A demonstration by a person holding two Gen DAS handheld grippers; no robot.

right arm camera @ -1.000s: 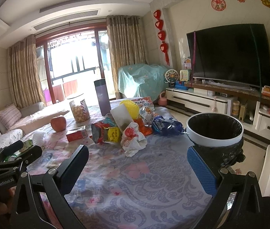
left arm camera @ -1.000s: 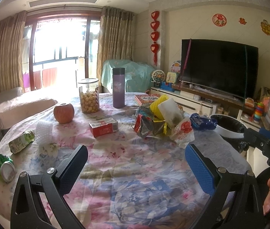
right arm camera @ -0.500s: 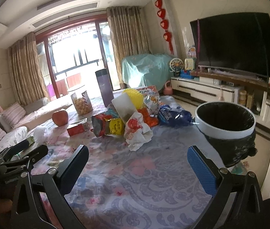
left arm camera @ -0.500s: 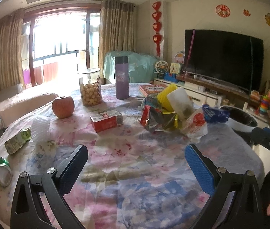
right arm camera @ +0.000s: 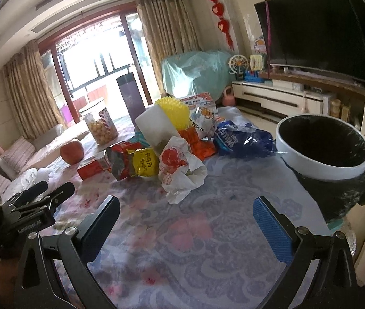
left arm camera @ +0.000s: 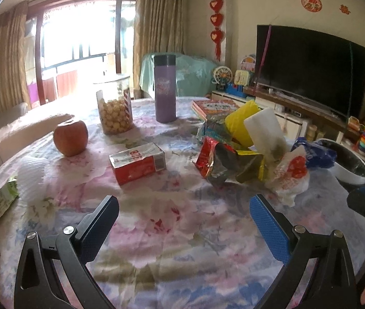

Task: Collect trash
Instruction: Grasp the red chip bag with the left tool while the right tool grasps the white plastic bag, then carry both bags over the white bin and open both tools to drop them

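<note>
Both grippers' fingers are spread wide and empty: left gripper [left arm camera: 183, 219] and right gripper [right arm camera: 186, 220] hang over the near side of the floral table [right arm camera: 195, 244]. Crumpled wrappers [right arm camera: 180, 164] heap toward the table's far right edge, beside the bin [right arm camera: 323, 166]. A red carton [left arm camera: 137, 162] lies flat mid-table, long axis running left-right

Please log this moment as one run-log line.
phase: approach | left gripper: open, empty, above table | right gripper: open, empty | wrappers: piled on table | bin: beside table, nothing collected
</note>
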